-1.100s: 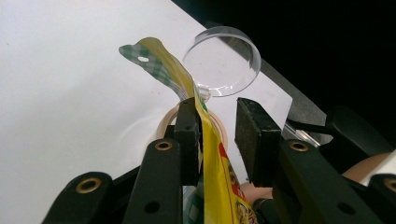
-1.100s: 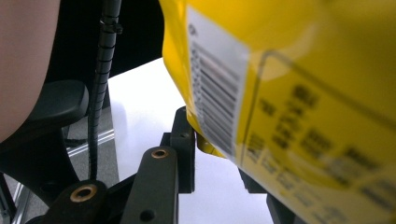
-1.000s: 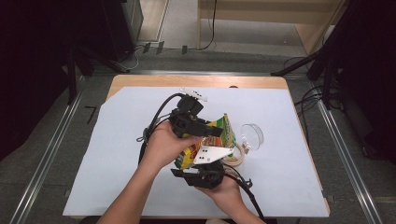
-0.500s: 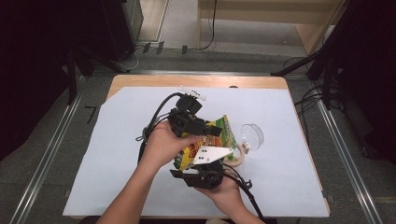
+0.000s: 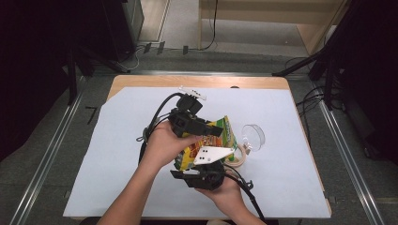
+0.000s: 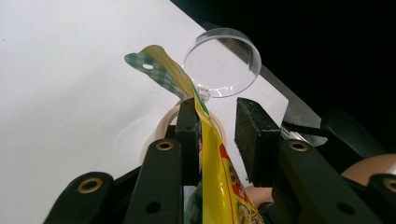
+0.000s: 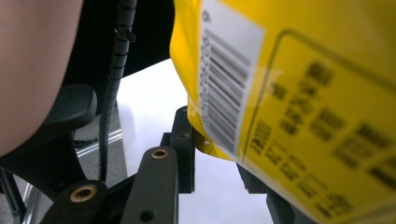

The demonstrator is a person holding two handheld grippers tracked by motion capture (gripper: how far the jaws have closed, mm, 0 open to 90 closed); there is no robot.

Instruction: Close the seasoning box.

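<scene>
A yellow snack bag (image 5: 224, 133) with a green checked top is held up between my two grippers over the white sheet. In the left gripper view the bag (image 6: 212, 154) runs edge-on between the jaws of my left gripper (image 6: 219, 112). It leans on one pad, and a gap separates it from the other. In the high view my left gripper (image 5: 213, 130) reaches in from the left. My right gripper (image 5: 206, 161) comes from below under its grey plate. In the right gripper view the bag's barcode side (image 7: 303, 93) touches one pad of my right gripper (image 7: 217, 154) and hides the other jaw.
A clear round dish (image 5: 254, 136) stands just right of the bag, also seen ahead of the left jaws (image 6: 222, 63). A tape roll (image 5: 238, 159) lies beside it. White paper (image 5: 117, 154) covers the wooden table (image 5: 197, 80); dark floor and metal rails surround it.
</scene>
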